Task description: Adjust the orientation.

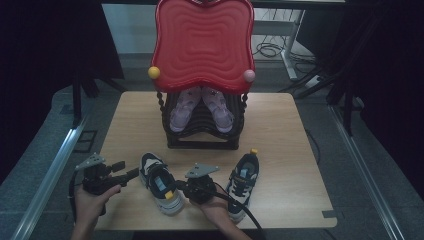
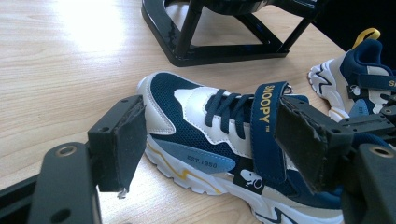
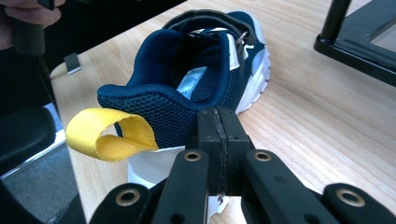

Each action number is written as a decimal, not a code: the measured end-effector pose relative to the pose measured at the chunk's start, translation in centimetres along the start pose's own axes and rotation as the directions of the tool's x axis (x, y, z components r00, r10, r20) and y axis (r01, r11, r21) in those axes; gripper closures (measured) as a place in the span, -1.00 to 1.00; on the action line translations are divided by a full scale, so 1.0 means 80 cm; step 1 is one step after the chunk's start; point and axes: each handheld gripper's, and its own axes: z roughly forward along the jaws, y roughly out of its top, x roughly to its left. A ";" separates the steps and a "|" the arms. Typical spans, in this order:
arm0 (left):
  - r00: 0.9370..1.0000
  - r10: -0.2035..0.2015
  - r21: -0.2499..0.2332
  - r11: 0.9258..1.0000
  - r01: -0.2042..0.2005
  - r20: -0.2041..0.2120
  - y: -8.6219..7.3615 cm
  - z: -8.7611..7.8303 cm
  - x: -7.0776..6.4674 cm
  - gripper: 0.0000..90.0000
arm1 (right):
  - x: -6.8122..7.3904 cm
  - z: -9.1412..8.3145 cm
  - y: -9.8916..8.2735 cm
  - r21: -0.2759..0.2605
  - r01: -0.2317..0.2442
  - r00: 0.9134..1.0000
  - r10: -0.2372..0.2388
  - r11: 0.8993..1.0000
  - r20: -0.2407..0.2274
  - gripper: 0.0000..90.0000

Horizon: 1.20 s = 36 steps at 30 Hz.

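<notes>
Clenched right gripper [image 3: 218,140] presses together just behind the left shoe's [image 3: 196,88] heel; released left gripper [image 2: 210,154] flanks that shoe's side.

Wooden table [image 1: 280,125] bears two navy shoes [image 1: 159,182] [image 1: 243,180]; black rack [image 1: 200,140].
</notes>
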 end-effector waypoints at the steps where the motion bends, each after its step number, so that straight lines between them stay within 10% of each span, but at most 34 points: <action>1: 1.000 0.000 -0.001 1.000 0.000 0.000 0.000 0.000 0.000 -0.43 | 0.001 0.000 0.000 0.000 0.001 1.000 -0.001 1.000 -0.002 0.99; 36: 0.999 -0.013 -0.058 0.998 0.012 -0.033 0.004 -0.025 0.015 -0.42 | 0.038 0.033 -0.004 -0.040 0.075 0.985 -0.080 0.996 -0.152 0.99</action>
